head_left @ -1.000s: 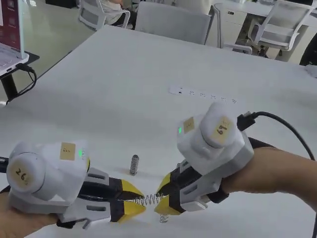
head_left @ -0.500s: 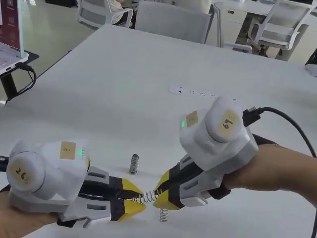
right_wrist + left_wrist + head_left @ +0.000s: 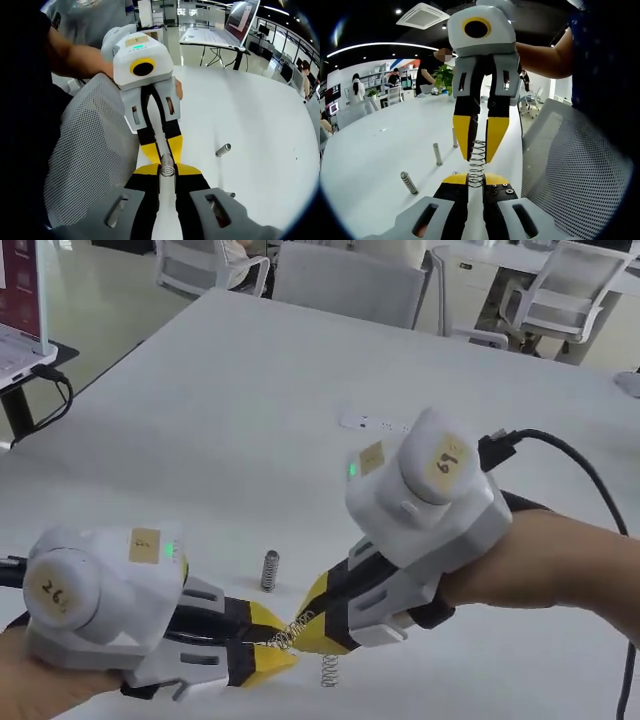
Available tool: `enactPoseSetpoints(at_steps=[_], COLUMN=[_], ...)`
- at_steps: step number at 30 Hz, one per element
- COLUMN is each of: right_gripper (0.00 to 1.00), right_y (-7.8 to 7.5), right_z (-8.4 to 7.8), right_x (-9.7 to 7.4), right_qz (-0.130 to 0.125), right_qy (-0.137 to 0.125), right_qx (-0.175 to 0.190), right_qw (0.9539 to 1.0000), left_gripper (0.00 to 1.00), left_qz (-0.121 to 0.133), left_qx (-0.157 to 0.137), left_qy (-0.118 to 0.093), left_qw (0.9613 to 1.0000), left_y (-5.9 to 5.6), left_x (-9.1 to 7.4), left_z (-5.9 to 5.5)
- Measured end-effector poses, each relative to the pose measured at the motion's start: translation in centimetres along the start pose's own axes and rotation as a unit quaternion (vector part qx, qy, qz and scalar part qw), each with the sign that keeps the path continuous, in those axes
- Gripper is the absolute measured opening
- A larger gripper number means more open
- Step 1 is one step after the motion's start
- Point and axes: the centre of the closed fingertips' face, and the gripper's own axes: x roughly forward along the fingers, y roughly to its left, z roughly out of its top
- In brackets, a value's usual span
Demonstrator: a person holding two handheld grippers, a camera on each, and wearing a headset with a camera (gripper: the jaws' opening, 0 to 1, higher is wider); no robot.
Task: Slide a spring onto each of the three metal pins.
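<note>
In the head view, the left tool (image 3: 272, 646) and right tool (image 3: 306, 624) meet tip to tip above the white worktop (image 3: 250, 390). The spring (image 3: 288, 635) bridges the small gap between them. Just beyond stands a loaded pin (image 3: 270, 571) with a coil around it. A loose coil (image 3: 329, 670) sits below the tips; we cannot tell whether a pin is inside it.

In the left gripper view, our own jaws are almost closed and pinch the spring's near end. The right tool's yellow jaws close in narrowly on its far end. A bare pin (image 3: 437, 154) stands upright on the worktop, with a second pin (image 3: 454, 138) behind it, just beside the right tool.

In the right gripper view, the jaws are nearly closed around the spring, seen end-on with its bore facing the left tool.

We judge the spring light and soft sideways, apt to buckle or jump free under a hard pinch. We would hold it gently by the outer coils near one end, leaving the bore free.
</note>
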Motion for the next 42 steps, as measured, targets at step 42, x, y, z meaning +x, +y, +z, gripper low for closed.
enactPoseSetpoints(at_steps=[42], right_gripper=[0.08], right_y=[-2.2], right_z=[-0.4], right_x=[-1.3], right_qz=[-0.033], right_qy=[0.044], right_qx=[-0.009], right_qw=[0.9985], left_gripper=[0.29], left_qz=[0.058], left_qx=[-0.044], left_qy=[-0.01], left_qw=[0.9973], left_y=[2.0], left_x=[-1.8], left_z=[-1.8])
